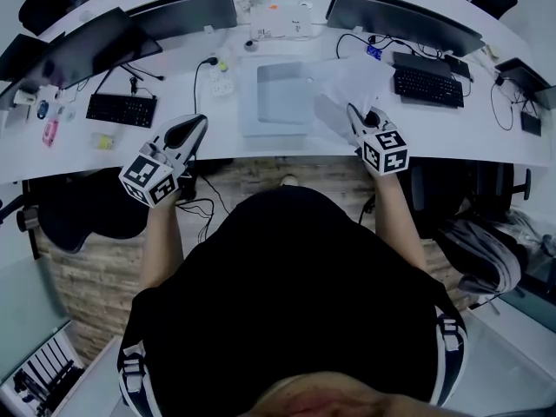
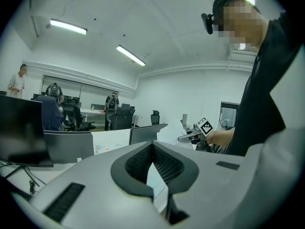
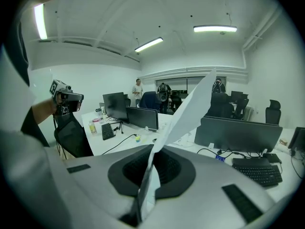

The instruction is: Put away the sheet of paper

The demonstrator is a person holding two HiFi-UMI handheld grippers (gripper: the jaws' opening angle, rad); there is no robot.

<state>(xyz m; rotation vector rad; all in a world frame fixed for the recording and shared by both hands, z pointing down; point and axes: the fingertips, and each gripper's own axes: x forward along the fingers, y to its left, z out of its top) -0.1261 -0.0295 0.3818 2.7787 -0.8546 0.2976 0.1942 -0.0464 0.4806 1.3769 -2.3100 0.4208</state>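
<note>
Head view shows a person in a black shirt at the curved white tabletop, with a claw in each hand. The right claw, right of centre in the frame, is clamped on the sheet of paper. The sheet rises bent and crumpled from its tips and hangs over the tabletop, just to the right of a pale grey tray lying at the frame's centre. Whether the sheet's far edge touches the tray I can't tell. In the right gripper view the pads are pressed together on the paper's lower edge, and the sheet stands up from them, leaning toward the upper right of that frame. The left claw sits left of centre, near the tabletop's front edge and well apart from the paper. In the left gripper view its jaws are narrow, the pads meeting at the tips. A black keyboard lies to the right of the paper and another keyboard at the left. Dark monitors line the back edge at the top of the frame.
</note>
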